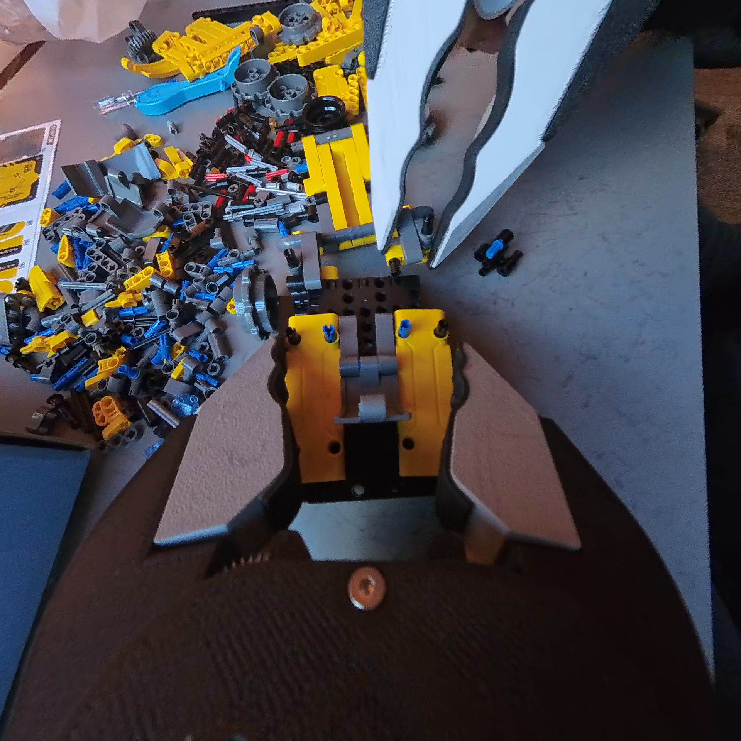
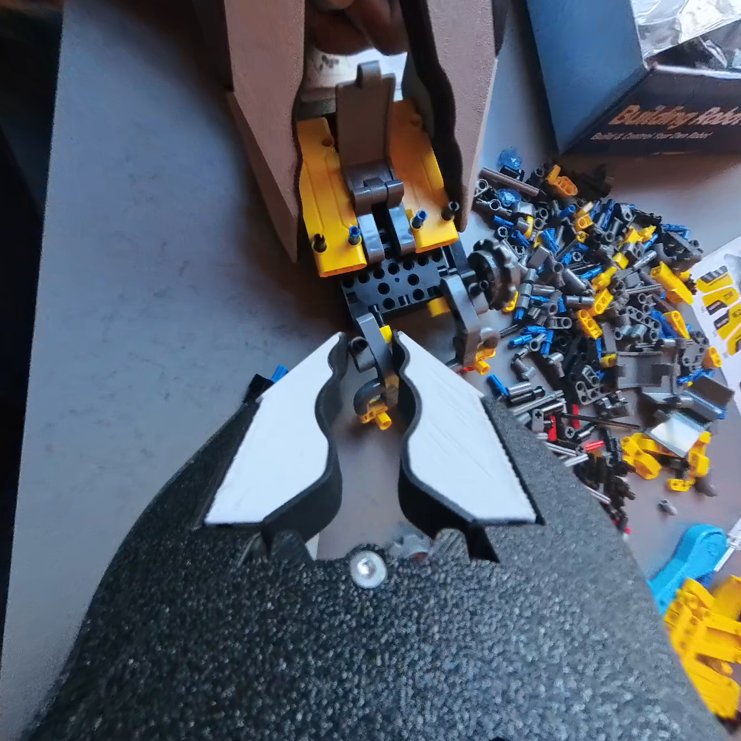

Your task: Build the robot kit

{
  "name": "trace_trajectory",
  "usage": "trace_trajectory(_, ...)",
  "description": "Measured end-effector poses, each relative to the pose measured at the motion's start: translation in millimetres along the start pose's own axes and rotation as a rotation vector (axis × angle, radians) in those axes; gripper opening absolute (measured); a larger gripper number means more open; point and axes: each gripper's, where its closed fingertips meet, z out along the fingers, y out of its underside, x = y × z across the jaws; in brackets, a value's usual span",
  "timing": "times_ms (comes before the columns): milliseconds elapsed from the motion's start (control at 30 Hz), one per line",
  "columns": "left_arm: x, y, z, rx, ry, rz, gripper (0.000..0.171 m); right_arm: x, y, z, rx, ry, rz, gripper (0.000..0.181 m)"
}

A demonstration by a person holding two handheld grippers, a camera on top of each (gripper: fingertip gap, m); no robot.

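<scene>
My left gripper [image 1: 369, 353], with brown fingers, is shut on a yellow, black and grey brick model [image 1: 369, 401] that rests on the grey table [image 1: 581, 361]. It holds the model by its yellow side panels. The model also shows in the right wrist view [image 2: 385, 224], held by the left gripper [image 2: 377, 240]. My right gripper [image 2: 369, 335], with white fingers, is closed around a grey arm piece [image 2: 375, 349] at the model's front end. In the left wrist view the right gripper [image 1: 409, 256] comes in from above around that grey arm piece [image 1: 413, 232].
A pile of loose bricks and pins [image 1: 160, 280] [image 2: 601, 300] lies beside the model, with a grey toothed wheel [image 1: 256, 304]. A small black and blue connector [image 1: 497, 252] lies alone. A blue tool [image 1: 176, 96], a blue box [image 2: 641, 80] and a printed sheet [image 1: 24, 192] lie nearby. The gap from one gripper's tips to the other's is roughly 5 centimeters.
</scene>
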Motion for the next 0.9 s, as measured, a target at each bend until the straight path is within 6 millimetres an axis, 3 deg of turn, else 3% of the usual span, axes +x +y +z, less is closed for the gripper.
trace_trajectory(400, -0.6, 0.3, -0.4, -0.001, -0.008, -0.006, 0.081, -0.2, 5.7, 5.5, -0.063, 0.017, 0.006, 0.022)
trace_trajectory(533, -1.0, 0.2, -0.3, 0.0, -0.018, -0.008, 0.08, 1.5, 1.9, 4.3, -0.005, -0.001, 0.094, 0.021)
trace_trajectory(900, -3.5, -0.4, 0.3, 0.003, -0.063, -0.031, 0.08, 4.3, 1.5, 7.5, -0.001, 0.045, 0.124, 0.021)
